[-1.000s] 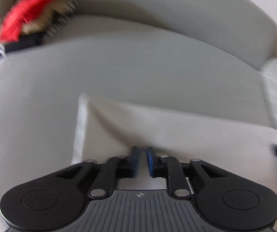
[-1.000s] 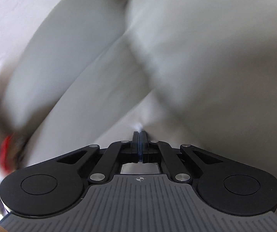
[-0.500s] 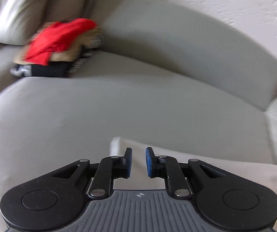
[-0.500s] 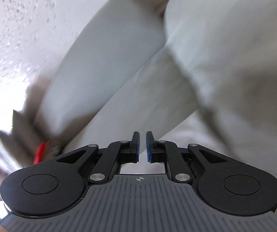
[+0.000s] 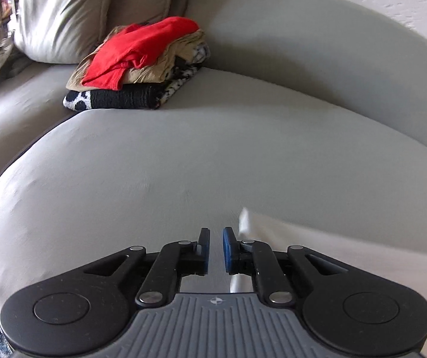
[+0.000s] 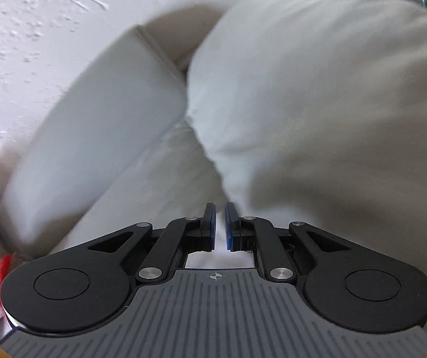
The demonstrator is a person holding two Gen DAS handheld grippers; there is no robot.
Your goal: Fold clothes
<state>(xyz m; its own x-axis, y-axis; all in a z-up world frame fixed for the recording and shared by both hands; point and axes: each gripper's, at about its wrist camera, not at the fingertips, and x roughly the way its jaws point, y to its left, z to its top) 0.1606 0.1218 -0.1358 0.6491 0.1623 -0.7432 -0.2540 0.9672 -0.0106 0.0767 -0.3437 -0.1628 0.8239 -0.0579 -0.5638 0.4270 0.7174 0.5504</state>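
Sofa seat cushion (image 5: 183, 155): matt grey cloth, smooth. White garment (image 5: 347, 256): soft matt cloth. Stacked clothes (image 5: 142, 68): red knit, tan crinkled fabric, black-white fuzzy weave. Left claw (image 5: 214, 250): matt black plastic, steel rivets, blue pads. Wall (image 6: 34, 15): rough textured plaster.

- We take this for a home, most likely a living room.
- We see a big light grey sofa (image 5: 201, 149) with soft seat and back cushions, standing against a rough white wall (image 6: 28, 24).
- A loose pillow (image 5: 61, 15) leans in the sofa's corner.
- A stack of folded clothes (image 5: 142, 68), red on top, lies on the seat.
- Shelves (image 5: 0, 6) with small things show at the far left, too blurred to read.
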